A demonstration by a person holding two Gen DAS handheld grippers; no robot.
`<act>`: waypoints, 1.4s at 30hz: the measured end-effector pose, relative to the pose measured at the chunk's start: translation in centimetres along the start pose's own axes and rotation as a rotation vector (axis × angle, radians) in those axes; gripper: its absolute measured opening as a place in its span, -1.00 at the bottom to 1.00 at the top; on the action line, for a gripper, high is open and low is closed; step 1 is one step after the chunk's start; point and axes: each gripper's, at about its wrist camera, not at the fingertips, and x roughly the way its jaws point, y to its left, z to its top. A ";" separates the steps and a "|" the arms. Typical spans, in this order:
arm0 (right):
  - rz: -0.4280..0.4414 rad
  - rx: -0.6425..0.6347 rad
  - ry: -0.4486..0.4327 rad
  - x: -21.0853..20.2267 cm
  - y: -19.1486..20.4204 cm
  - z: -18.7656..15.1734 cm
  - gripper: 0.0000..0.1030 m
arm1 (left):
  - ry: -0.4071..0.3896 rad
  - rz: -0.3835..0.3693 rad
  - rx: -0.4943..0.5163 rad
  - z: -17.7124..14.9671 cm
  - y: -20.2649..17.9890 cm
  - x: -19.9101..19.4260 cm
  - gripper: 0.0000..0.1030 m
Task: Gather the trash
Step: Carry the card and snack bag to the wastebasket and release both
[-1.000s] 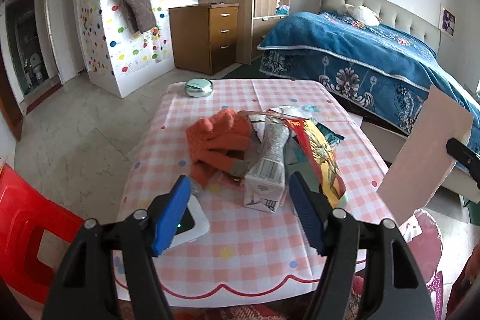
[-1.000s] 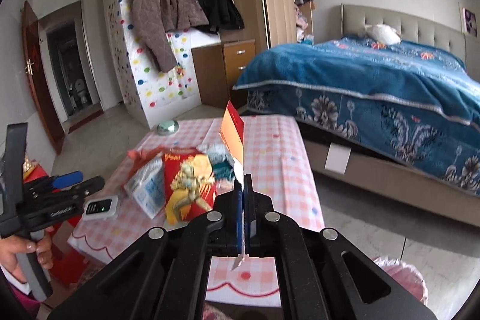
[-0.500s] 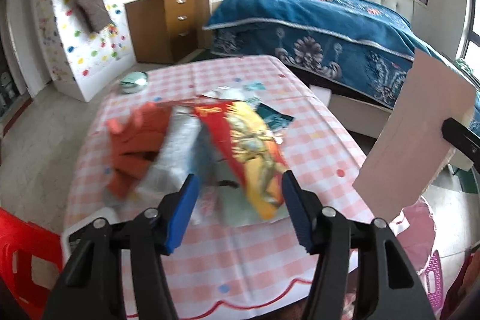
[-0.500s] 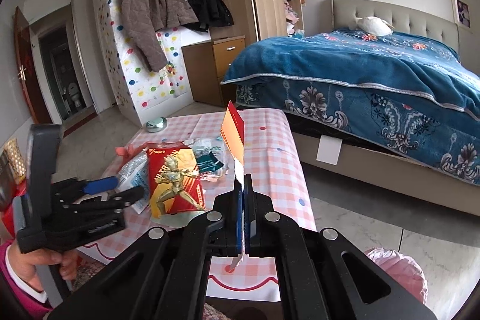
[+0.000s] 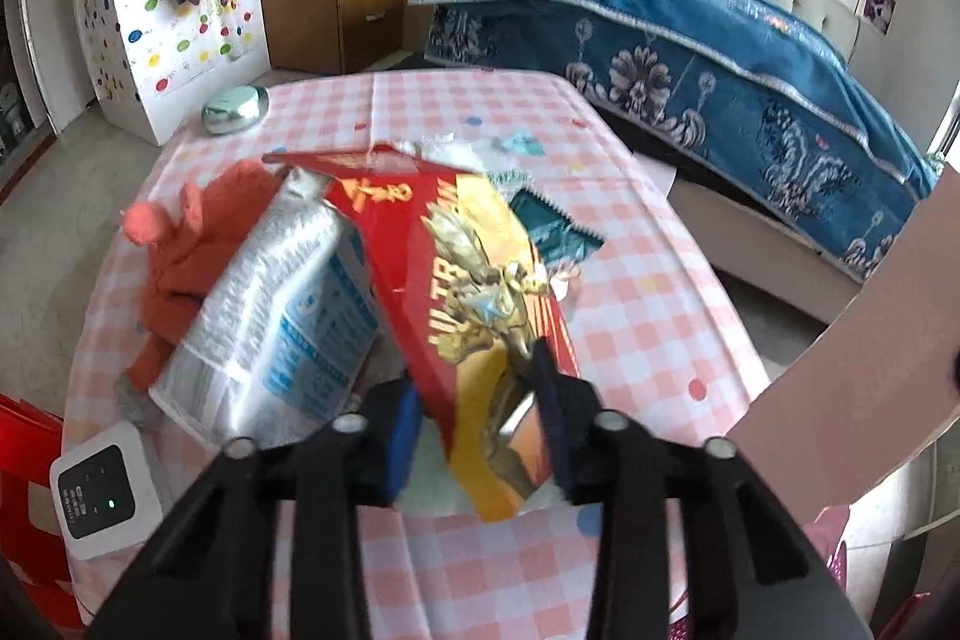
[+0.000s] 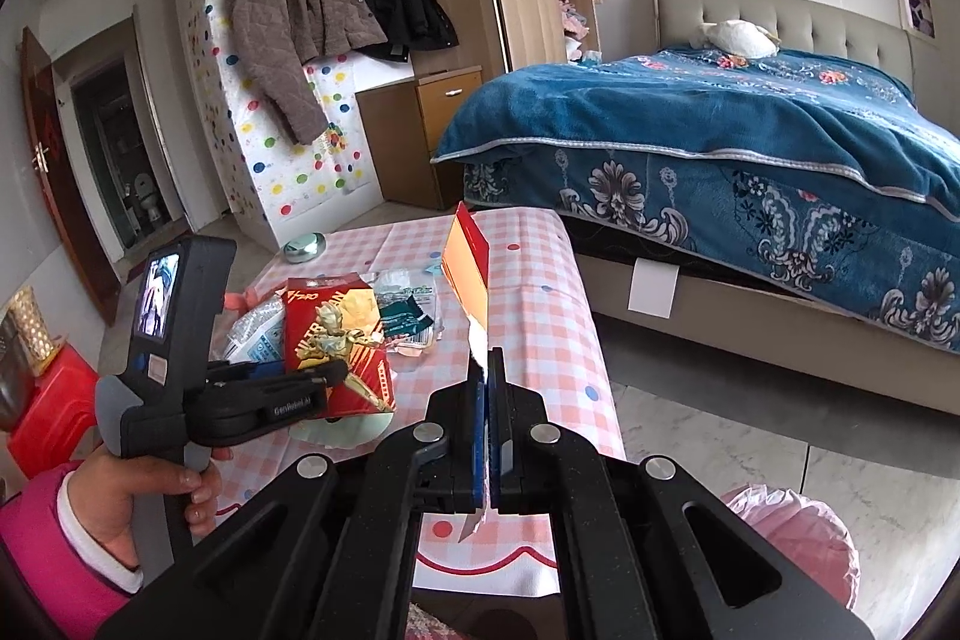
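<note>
— What are your claws doing just now?

— My left gripper point(image 5: 480, 400) has its blue pads on either side of the near end of a red and yellow snack bag point(image 5: 474, 304). The jaws stand fairly narrow around it; whether they press it I cannot tell. My right gripper point(image 6: 487, 421) is clamped tight on a flat piece of cardboard point(image 6: 467, 268), red and orange on one face, plain on the other, held upright on edge above the table's right side.

— And the rest of the trash?

— It lies in a heap mid-table on the pink checked tablecloth point(image 5: 648, 316). A white and blue crinkled packet point(image 5: 270, 322) lies just left of the snack bag, touching it. A teal torn wrapper point(image 5: 552, 232) sits behind, to the right. An orange knitted glove point(image 5: 192, 244) lies left of the packet.

— Anything else near?

— A small white device point(image 5: 105, 496) with a green light at the near left corner, and a pink-lined bin point(image 6: 798, 538) on the floor at the right.
</note>
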 end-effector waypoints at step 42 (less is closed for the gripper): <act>-0.190 0.052 -0.010 -8.9 -1.8 -4.4 -1.00 | -0.226 -0.263 0.375 -8.1 -10.5 -13.1 -1.00</act>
